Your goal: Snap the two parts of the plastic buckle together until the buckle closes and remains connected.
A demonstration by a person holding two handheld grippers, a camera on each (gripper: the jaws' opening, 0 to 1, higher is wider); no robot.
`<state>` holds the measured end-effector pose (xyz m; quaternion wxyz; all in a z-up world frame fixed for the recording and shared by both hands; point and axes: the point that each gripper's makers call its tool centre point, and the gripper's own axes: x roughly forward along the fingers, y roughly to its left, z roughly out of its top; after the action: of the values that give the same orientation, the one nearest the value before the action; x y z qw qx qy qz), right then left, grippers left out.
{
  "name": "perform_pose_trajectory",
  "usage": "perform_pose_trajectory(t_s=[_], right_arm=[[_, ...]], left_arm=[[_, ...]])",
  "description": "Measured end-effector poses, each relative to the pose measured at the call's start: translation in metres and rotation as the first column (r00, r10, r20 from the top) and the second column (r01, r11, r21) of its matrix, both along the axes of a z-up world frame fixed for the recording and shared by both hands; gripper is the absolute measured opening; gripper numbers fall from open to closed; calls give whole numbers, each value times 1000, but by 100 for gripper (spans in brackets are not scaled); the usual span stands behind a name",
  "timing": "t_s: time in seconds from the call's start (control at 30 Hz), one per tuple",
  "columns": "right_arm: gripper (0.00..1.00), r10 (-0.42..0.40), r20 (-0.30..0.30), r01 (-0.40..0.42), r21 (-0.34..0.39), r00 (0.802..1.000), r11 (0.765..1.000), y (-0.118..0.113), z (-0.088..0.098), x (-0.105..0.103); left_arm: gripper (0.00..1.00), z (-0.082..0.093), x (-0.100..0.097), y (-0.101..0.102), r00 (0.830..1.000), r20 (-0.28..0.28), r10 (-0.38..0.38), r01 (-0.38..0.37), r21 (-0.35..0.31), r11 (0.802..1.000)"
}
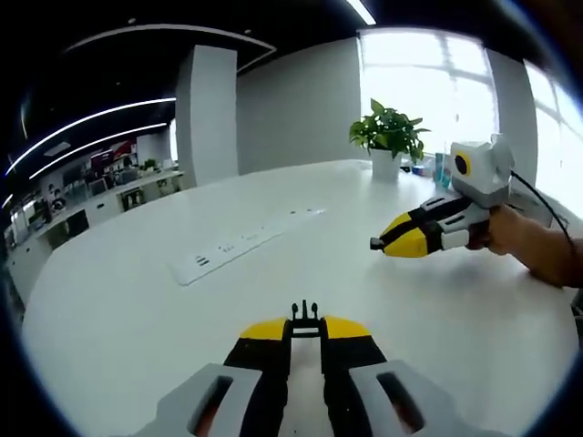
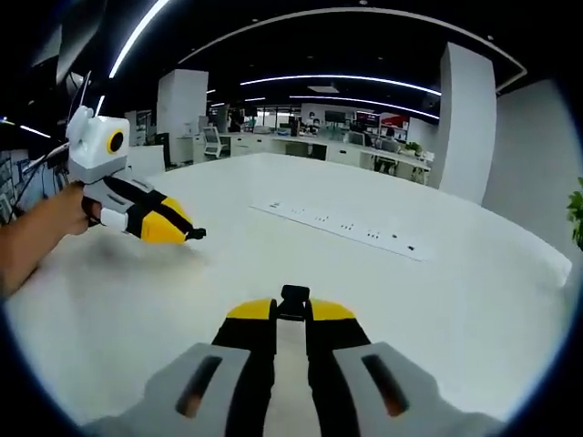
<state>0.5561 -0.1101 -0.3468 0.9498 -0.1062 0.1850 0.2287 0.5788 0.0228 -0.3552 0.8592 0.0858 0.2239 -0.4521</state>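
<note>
- While both buckle halves are sitting in the grippers, the white table [image 1: 137,309] is spreading across each view's middle.
- Low centre in the left gripper view, the left gripper [image 1: 305,330] is clamping the pronged buckle part [image 1: 305,316].
- Low centre in the right gripper view, the right gripper [image 2: 292,314] is pinching the socket part [image 2: 293,298].
- Both pieces are looking light, stiff and slippery; gripping the rear body seems best.

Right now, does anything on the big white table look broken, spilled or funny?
Nothing looks broken or spilled. The white table is clean, the power strip lies flat and the potted plant stands upright. The only unusual thing: each gripper pinches one small black buckle part at its tip, the left gripper and the right gripper, held apart.
</note>
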Motion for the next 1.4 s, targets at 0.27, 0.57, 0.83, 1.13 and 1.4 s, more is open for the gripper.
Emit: perform_pose_trajectory(t_s=[0.27,0.57,0.83,1.13,1.4], right_arm=[[10,-7,82,6,12,997,1000,-4,32,3],[10,19,123,-21,17,992,1000,-5,53,7],[10,15,132,-19,34,991,999,-4,64,2],[10,28,133,-36,57,991,998,-4,64,-1],[10,100,115,-114,116,988,987,4,63,-10]], left_arm=[[11,11,-8,-5,1000,2,-8,8,3,1000],[10,37,-10,0,1000,15,-2,3,-49,999],[11,51,-15,0,999,32,-20,22,-56,998],[10,46,-18,-2,999,14,-36,37,-61,997],[10,36,-24,-8,996,-7,-91,91,-80,993]])
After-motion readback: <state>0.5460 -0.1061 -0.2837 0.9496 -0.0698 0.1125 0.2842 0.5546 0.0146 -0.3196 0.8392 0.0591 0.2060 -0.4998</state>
